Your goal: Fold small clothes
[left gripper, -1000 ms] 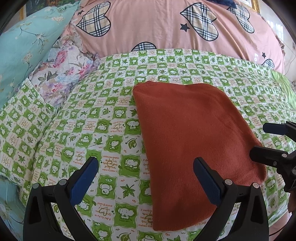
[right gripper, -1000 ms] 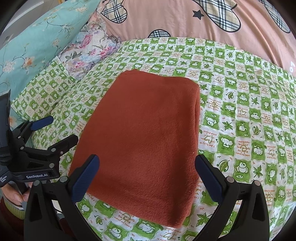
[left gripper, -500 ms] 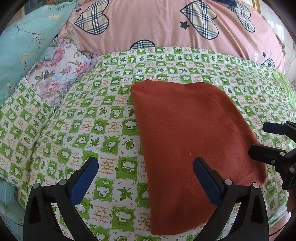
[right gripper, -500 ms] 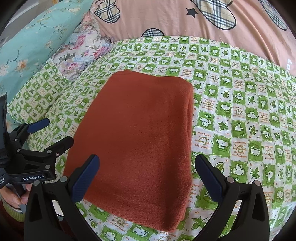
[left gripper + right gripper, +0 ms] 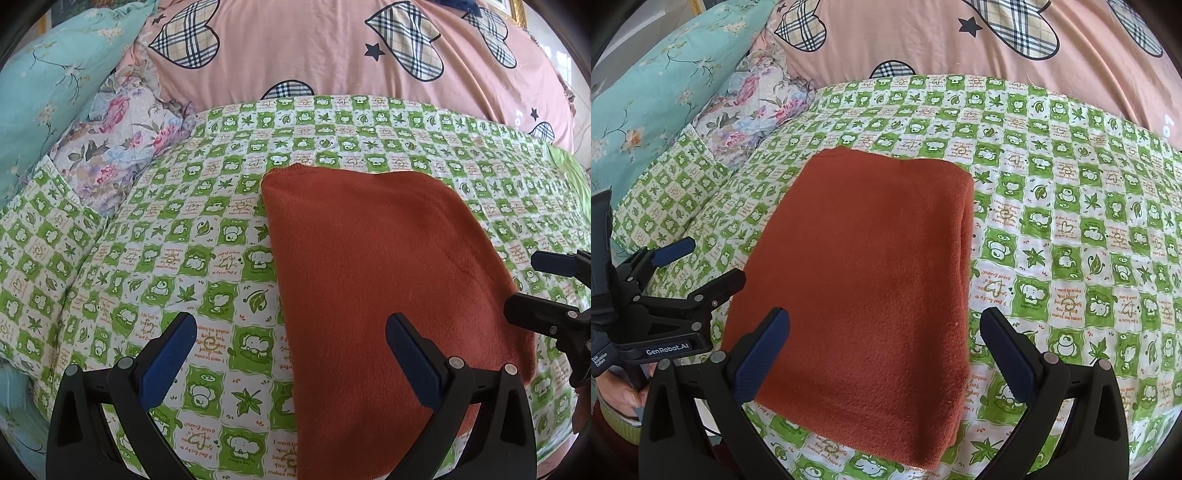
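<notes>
A rust-orange garment (image 5: 388, 280) lies folded into a flat rectangle on the green-and-white checked sheet (image 5: 184, 240); it also shows in the right wrist view (image 5: 871, 266). My left gripper (image 5: 291, 332) is open and empty, above the garment's near left edge. My right gripper (image 5: 884, 328) is open and empty, above the garment's near end. The right gripper shows at the right edge of the left wrist view (image 5: 546, 288), and the left gripper at the left of the right wrist view (image 5: 690, 266). Neither touches the cloth.
A pink quilt with plaid hearts (image 5: 332, 55) is piled at the back. A teal floral pillow (image 5: 48, 81) and a pale floral cloth (image 5: 118, 144) lie at the left. The bed's near edge runs below the garment (image 5: 820, 458).
Both grippers have drawn a little nearer to and lower over the garment. The garment lies as before, and both grippers stay open.
</notes>
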`<action>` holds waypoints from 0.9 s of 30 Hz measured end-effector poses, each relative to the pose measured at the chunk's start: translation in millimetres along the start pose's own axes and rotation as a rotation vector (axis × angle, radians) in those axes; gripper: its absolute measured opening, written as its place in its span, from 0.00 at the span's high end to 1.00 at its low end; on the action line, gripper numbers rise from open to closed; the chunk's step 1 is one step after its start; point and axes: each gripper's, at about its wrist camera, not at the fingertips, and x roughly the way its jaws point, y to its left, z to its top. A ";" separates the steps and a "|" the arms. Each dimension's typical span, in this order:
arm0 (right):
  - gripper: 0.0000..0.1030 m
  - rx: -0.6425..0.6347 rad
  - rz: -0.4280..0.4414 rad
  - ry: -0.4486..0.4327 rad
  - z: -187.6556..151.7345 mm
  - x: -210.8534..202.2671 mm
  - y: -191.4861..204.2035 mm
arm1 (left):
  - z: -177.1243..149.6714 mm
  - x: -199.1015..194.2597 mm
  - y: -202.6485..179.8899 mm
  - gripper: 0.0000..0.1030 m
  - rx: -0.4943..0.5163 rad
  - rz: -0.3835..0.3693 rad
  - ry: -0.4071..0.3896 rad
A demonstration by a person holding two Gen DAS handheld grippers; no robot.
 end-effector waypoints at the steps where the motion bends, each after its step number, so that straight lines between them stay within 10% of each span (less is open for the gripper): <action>1: 0.00 0.000 0.001 0.000 0.1 -0.3 -0.1 | 0.6 0.0 -0.1 0.01 0.001 0.001 -0.001; 27: 0.00 -0.007 0.002 -0.004 2.7 -1.9 0.9 | 3.8 -4.5 0.6 0.01 0.004 0.003 -0.012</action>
